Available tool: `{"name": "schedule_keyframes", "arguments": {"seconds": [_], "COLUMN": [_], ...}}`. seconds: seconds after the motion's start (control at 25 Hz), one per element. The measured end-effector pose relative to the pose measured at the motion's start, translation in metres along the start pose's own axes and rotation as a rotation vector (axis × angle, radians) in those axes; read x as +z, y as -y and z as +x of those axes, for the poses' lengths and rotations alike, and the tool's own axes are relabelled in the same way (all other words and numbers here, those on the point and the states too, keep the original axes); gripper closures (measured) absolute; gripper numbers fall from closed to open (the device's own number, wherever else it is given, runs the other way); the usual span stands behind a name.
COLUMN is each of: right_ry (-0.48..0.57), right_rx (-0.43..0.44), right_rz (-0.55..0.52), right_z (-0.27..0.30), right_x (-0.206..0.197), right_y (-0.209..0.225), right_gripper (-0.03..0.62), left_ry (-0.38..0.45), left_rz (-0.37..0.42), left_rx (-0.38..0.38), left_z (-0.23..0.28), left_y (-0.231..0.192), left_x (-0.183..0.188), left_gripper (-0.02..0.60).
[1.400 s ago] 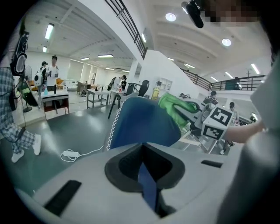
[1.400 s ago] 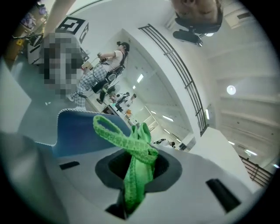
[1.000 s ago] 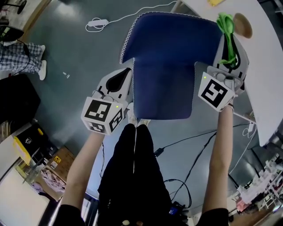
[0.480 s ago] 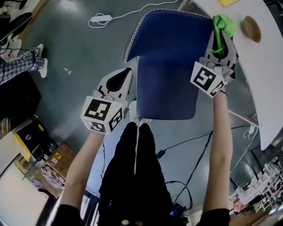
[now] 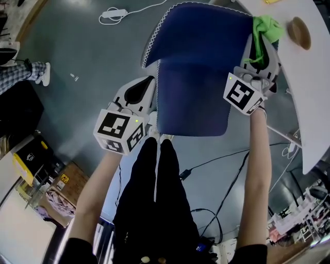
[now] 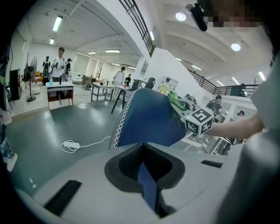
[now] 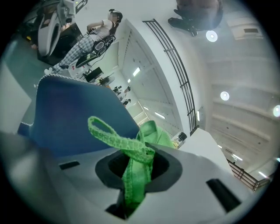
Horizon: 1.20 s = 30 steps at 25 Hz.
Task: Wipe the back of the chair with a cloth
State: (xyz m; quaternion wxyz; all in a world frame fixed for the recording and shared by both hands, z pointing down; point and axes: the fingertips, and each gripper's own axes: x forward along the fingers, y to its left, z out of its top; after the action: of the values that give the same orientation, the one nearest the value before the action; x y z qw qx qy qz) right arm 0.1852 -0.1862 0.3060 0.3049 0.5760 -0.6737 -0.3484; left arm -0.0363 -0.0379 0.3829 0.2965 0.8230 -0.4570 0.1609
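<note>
one grey floor [image 5: 77, 51] lies under everything, and one white table [image 5: 309, 103] curves along my right. one blue chair [image 5: 201, 67] stands in front of me, its white-stitched edge toward the left. i hold two grippers. my left gripper [image 5: 148, 85] is closed on a thin blue edge of the chair, which only the left gripper view shows plainly [image 6: 146, 183]. my right gripper [image 5: 260, 54] is clamped on the one green cloth [image 5: 267, 26], bunched at the chair's corner beside the table; only the right gripper view shows its loose loop [image 7: 118, 138]. one power strip [image 5: 112, 14] lies on the floor, and one small brown round thing [image 5: 299, 32] sits on the table.
</note>
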Motion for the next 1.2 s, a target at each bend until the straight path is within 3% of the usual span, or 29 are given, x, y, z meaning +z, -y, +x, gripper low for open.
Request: {"name": "schedule_keyframes", "arguments": {"seconds": [0.2,0.48,1.2], "right_ry": [0.012,0.007,0.000], "right_rx": [0.064,0.120,0.281], "right_rz": [-0.041,0.003,-0.022], "right_z": [-0.007,-0.013,-0.034], "right_x": [0.004,-0.002,-0.042], "right_y": [-0.023,-0.054,-0.134], "right_gripper": [0.539,0.539,0.539], "left_ry": [0.002,0.015,-0.022], "left_rz": [0.006,0.015,-0.016], "left_rx": [-0.021,-0.050,-0.090], "left_z": [0.008,0.016,0.049], "left_y": [0.006,0.010,0.015], "left_x": [0.005,0.008,-0.025], "left_gripper": [0.578,0.578,0.578]}}
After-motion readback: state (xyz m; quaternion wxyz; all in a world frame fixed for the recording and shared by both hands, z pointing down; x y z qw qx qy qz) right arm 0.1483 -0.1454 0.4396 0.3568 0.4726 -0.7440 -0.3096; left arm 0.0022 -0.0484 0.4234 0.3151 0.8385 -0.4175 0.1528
